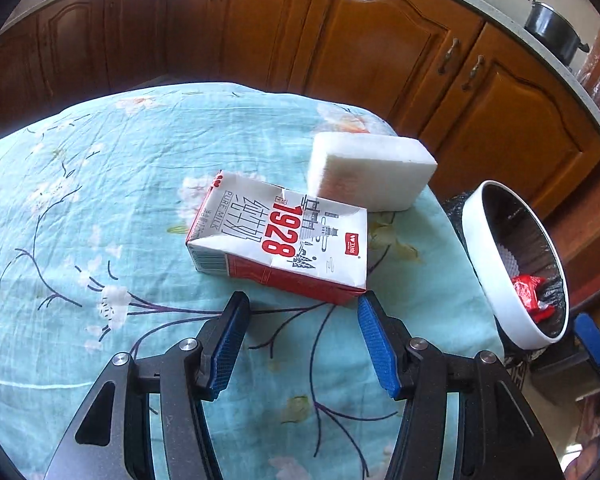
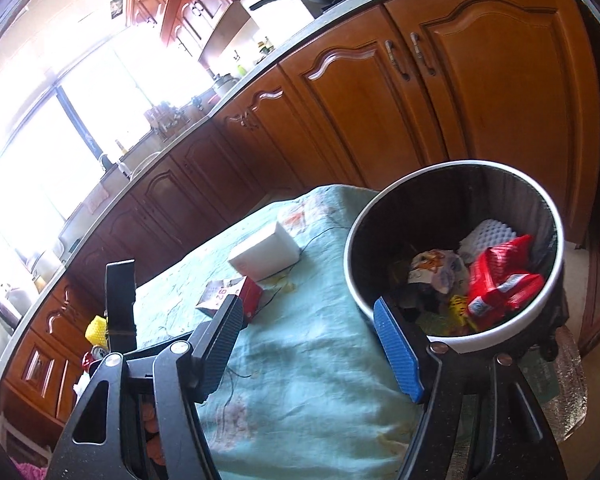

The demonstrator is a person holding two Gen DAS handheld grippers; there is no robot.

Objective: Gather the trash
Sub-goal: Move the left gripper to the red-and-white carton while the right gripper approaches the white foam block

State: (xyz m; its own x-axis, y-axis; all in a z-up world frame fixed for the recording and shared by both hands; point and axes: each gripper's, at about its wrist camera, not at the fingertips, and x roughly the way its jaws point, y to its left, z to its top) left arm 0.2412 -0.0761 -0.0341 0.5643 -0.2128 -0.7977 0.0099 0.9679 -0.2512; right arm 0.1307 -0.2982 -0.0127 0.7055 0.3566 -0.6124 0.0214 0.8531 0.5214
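Lying flat on the pale blue floral tablecloth (image 1: 100,200), the crumpled white-and-red paperboard milk carton (image 1: 284,240) sits just ahead of the left gripper (image 1: 302,312), whose blue-padded jaws stand spread wide with nothing between them. The carton's near long red edge almost reaches the fingertips (image 1: 238,312). Dents in its top panel suggest that it is empty, therefore light, and that its walls will buckle under pressure; the coated board is probably slick. The recommended hold is across the narrow width, one pad on each long side wall, with moderate closing force so the shell collapses only slightly. A white rectangular foam block (image 1: 370,172) lies directly beyond the carton, touching or nearly touching its far corner; whether they touch cannot be determined. It is likely very light and may shift if the carton is pushed forward. The right gripper (image 2: 308,320) is likewise spread and empty, positioned above the table edge. Just ahead of its right finger stands the round black waste bin with white rim (image 2: 356,220), already holding a red foil wrapper (image 2: 500,276) and assorted paper scraps. In the left wrist view, the bin stands to the right of the jaws, past the table edge. Wooden kitchen cabinets (image 1: 380,52) stand beyond, well apart.
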